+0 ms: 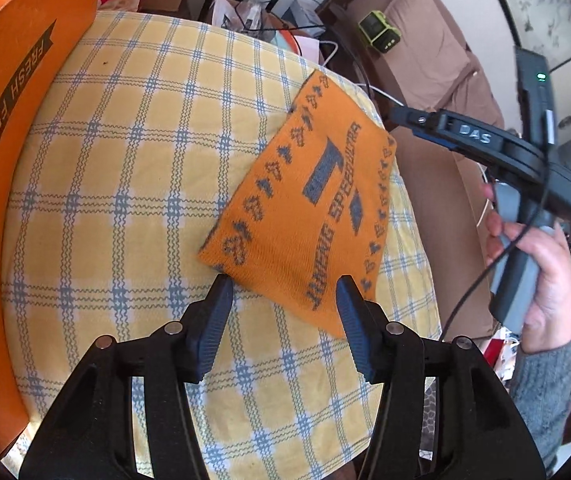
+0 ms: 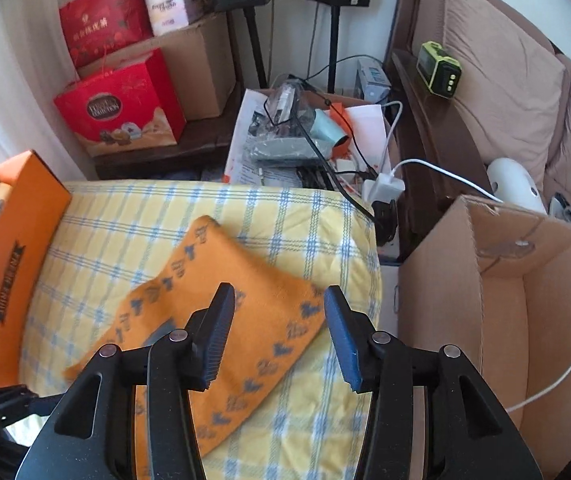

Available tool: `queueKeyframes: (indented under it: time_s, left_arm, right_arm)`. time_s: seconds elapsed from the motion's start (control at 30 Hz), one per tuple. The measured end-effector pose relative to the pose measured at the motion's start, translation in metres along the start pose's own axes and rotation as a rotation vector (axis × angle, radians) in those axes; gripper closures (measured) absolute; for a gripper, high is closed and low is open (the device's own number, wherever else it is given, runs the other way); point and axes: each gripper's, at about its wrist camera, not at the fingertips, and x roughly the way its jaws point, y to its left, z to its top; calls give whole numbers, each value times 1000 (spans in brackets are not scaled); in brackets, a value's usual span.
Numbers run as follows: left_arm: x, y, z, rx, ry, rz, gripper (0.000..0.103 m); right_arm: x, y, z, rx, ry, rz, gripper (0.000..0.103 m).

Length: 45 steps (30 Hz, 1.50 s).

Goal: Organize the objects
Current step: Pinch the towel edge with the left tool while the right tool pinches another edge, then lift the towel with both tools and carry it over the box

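An orange folded knit cloth (image 1: 309, 204) with blue lettering and paw prints lies flat on the yellow checked tablecloth (image 1: 125, 168), near the table's right edge. It also shows in the right wrist view (image 2: 221, 300). My left gripper (image 1: 283, 296) is open and empty, its fingertips just short of the cloth's near edge. My right gripper (image 2: 275, 304) is open and empty, held above the cloth. In the left wrist view the right gripper (image 1: 413, 116) shows off the table's right side, held in a hand.
An orange "Fresh Fruit" box (image 1: 9, 128) stands along the table's left side, also in the right wrist view (image 2: 17, 264). An open cardboard box (image 2: 501, 304) stands right of the table. Behind are red gift bags (image 2: 121, 108), cluttered cables (image 2: 305, 136) and a brown sofa (image 2: 497, 92).
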Motion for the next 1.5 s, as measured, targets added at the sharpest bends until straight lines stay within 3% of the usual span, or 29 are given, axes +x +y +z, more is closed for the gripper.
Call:
queueKeyframes:
  time_s: [0.23, 0.33, 0.5, 0.57, 0.6, 0.67, 0.73, 1.1, 1.5]
  left_arm:
    - [6, 1, 10, -17, -8, -16, 55]
    - [8, -2, 13, 11, -14, 10, 70]
    - [10, -2, 18, 19, -30, 29, 85]
    - [10, -4, 20, 31, -42, 36, 93]
    - [9, -5, 20, 38, -46, 38, 96]
    - [8, -10, 21, 58, -56, 40, 97]
    - [4, -14, 21, 67, -75, 34, 98]
    - [-49, -28, 35, 117, -165, 8, 98]
    - [-116, -24, 39, 159, -258, 20, 98]
  right_arm:
    - [29, -3, 12, -66, 47, 32, 54]
    - [36, -5, 12, -82, 73, 79, 53]
    - [45, -2, 9, -126, 94, 87, 53]
    - [49, -1, 7, -139, 104, 85, 62]
    - [50, 1, 5, -145, 107, 87, 77]
    - [48, 3, 3, -154, 94, 81, 91]
    - [45, 6, 1, -159, 84, 84, 96]
    - [-12, 10, -4, -62, -47, 118, 98]
    - [-91, 67, 6, -143, -162, 117, 98]
